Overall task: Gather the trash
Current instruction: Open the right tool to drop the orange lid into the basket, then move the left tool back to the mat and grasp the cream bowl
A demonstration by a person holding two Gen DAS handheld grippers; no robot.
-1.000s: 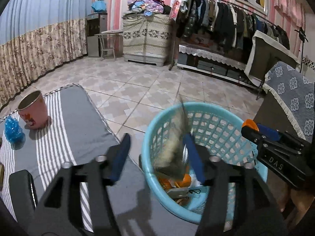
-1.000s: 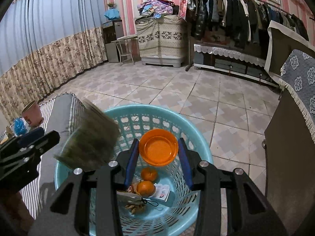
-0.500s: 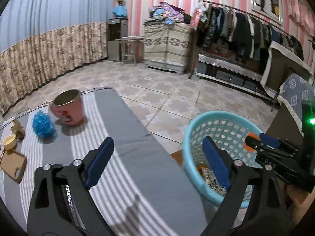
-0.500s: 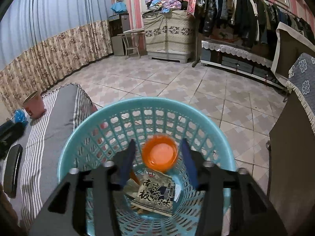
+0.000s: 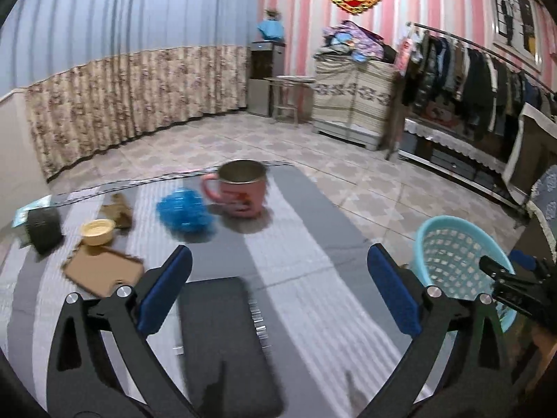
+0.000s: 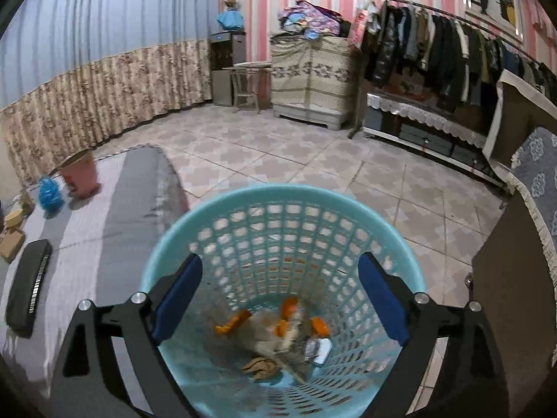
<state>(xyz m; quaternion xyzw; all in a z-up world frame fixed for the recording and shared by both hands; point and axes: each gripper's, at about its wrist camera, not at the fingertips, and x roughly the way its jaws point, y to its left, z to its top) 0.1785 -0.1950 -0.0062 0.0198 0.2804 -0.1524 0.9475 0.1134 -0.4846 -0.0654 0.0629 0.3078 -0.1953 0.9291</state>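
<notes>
Left wrist view: a second ago the left gripper (image 5: 278, 292) was over the blue basket (image 5: 449, 244) with a scrap of trash between its fingers. Now that scrap is gone and the gripper looks over the striped bench (image 5: 306, 250). Its fingers are opening wide with nothing between them. The basket now sits off at 3 o'clock. More things wait at 10 o'clock: a blue crinkly ball (image 5: 184, 212), a small yellow bowl (image 5: 98, 231), a brown card (image 5: 104, 271) and a pink mug (image 5: 240, 188). A flat dark thing (image 5: 222, 334) lies just below the fingers.

Right wrist view: a second ago the right gripper (image 6: 278, 299) held an orange dish over the basket (image 6: 282, 216). Now its fingers are opening and hold nothing. The trash (image 6: 278, 334) lies blurry in the basket bottom at 6 o'clock.

So both drops look done. The left hand can likely fetch the next piece.
</notes>
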